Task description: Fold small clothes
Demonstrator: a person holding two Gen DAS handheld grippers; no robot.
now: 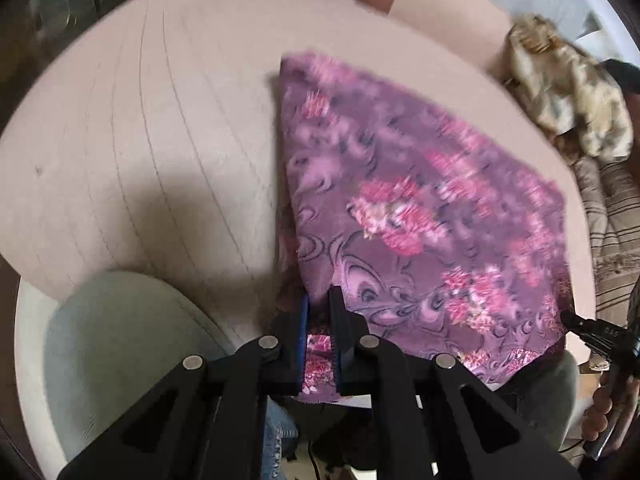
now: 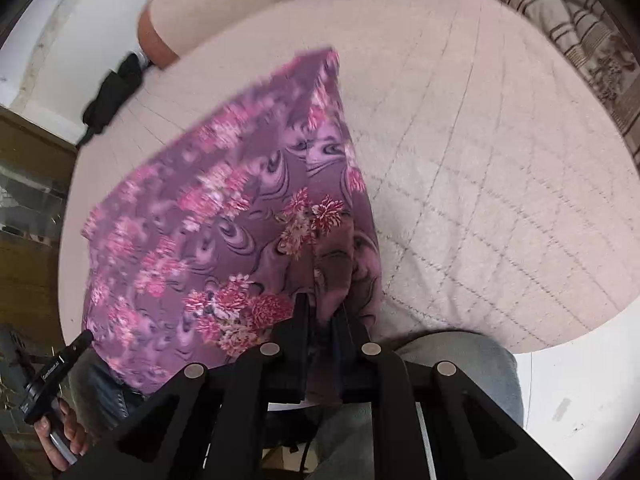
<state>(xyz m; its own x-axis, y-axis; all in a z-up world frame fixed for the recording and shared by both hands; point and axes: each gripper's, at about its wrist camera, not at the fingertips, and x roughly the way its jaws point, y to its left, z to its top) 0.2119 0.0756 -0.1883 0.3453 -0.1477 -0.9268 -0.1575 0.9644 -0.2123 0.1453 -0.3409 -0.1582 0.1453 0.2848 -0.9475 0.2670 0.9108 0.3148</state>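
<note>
Purple flowered cloth (image 1: pixel 420 216) is hanging stretched between both claws, its near edge pinched at each corner and its far part lying over the pink quilted bedcover (image 1: pixel 160 140).

The left claw (image 1: pixel 318 304) is clamping the cloth's near-left corner, fabric showing between the blue pads. The right claw (image 2: pixel 324 308) is clamping the near-right corner, with folds bunching between its fingers. In the left view the other claw's tip is poking in at 3 o'clock, touching the cloth's near-right edge; in the right view its partner is showing at 8 o'clock.

Below the claws, the person's knees in grey trousers (image 2: pixel 460 360) are sitting just under the near edge.

The cloth's left side is running straight up toward 12 o'clock, ending in a far corner; its far edge is slanting and blurred.

Bare bedcover is spreading wide at 9 to 11 o'clock of the cloth in the left view, and at 1 to 4 o'clock in the right view.

Farther off, a crumpled beige garment (image 1: pixel 572 104) is lying at 2 o'clock near a striped blanket (image 2: pixel 580 32).
</note>
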